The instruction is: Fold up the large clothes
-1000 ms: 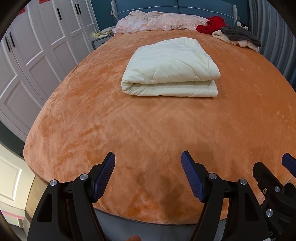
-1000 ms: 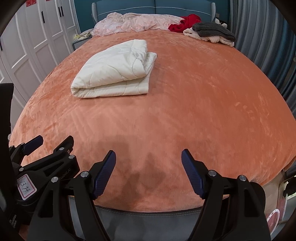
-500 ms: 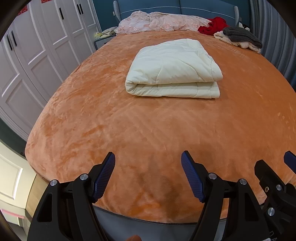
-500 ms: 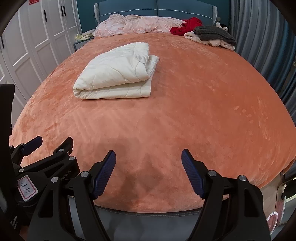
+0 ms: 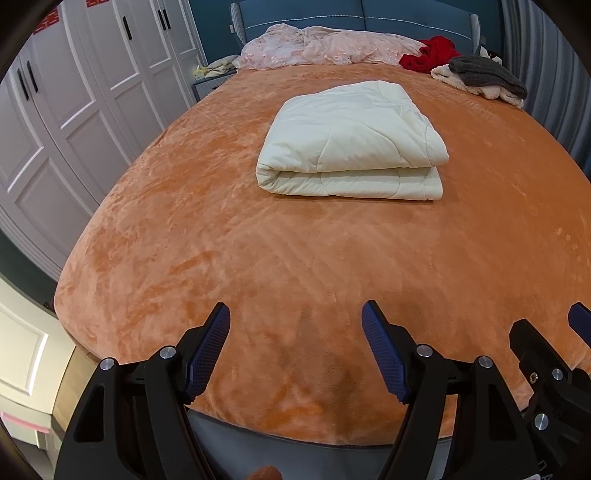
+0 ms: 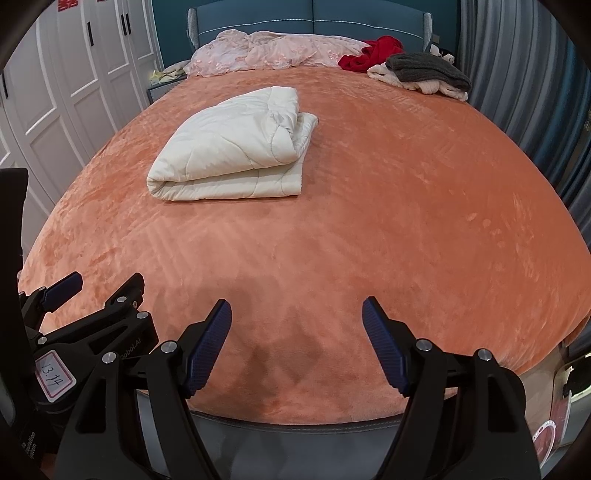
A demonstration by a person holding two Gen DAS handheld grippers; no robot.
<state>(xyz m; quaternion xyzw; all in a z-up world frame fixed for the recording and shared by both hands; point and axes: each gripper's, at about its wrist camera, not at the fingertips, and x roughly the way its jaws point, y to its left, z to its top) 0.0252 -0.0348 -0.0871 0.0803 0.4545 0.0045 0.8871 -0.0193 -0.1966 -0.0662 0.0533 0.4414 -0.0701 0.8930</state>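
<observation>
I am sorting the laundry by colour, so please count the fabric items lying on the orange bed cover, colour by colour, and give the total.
Cream-white: 2, the folded cream-white quilted blanket and the crumpled cream knit garment
Pink: 1, the rumpled pale pink floral bedding
Red: 1, the crumpled red garment
Grey: 1, the dark grey knit garment
Total: 5

Both wrist cams sit low at the bed [image 5: 258, 258] foot, facing the headboard [image 6: 314, 18]. Left view sits left of right view. Both share the folded quilt [image 5: 351, 147] mid-bed, well off, and the far clothes pile [image 6: 424, 70].
</observation>
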